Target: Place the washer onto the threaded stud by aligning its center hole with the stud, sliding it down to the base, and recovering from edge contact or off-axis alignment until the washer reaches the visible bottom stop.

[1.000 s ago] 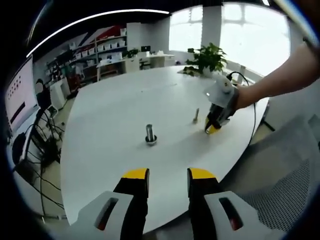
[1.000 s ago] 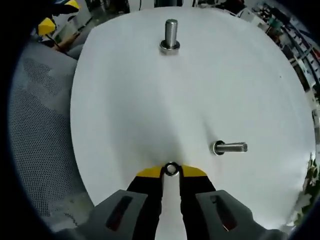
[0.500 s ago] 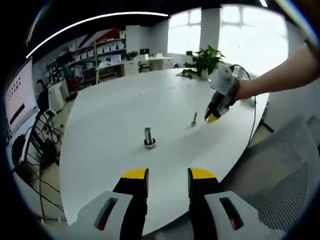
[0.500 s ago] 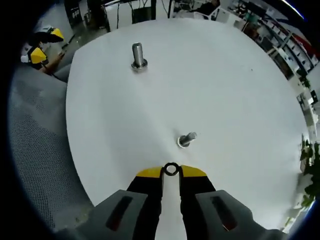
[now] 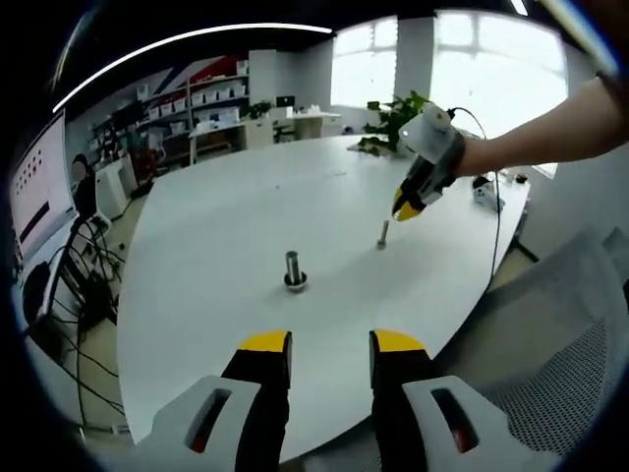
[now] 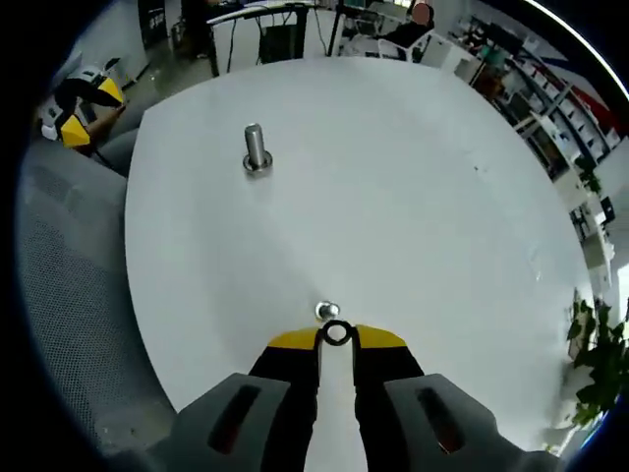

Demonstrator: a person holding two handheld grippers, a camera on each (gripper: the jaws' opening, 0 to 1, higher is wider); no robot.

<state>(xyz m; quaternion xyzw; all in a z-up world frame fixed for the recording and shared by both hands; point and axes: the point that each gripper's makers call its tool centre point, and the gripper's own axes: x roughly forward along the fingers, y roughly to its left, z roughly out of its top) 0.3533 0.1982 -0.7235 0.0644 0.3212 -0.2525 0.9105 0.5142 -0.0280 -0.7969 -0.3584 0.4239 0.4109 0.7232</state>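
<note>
Right gripper [image 6: 336,335] clamps washer [image 6: 336,333] between yellow tips, hanging above near stud [image 6: 326,312] on white table [image 6: 413,197]; stud top just beyond washer hole. Second stud [image 6: 256,147] stands well apart, bare. Left gripper [image 5: 329,344] idle at table edge, jaws apart, nothing between.

Progress: washer picked and carried over stud. Left: align hole, thread on, slide to base.
</note>
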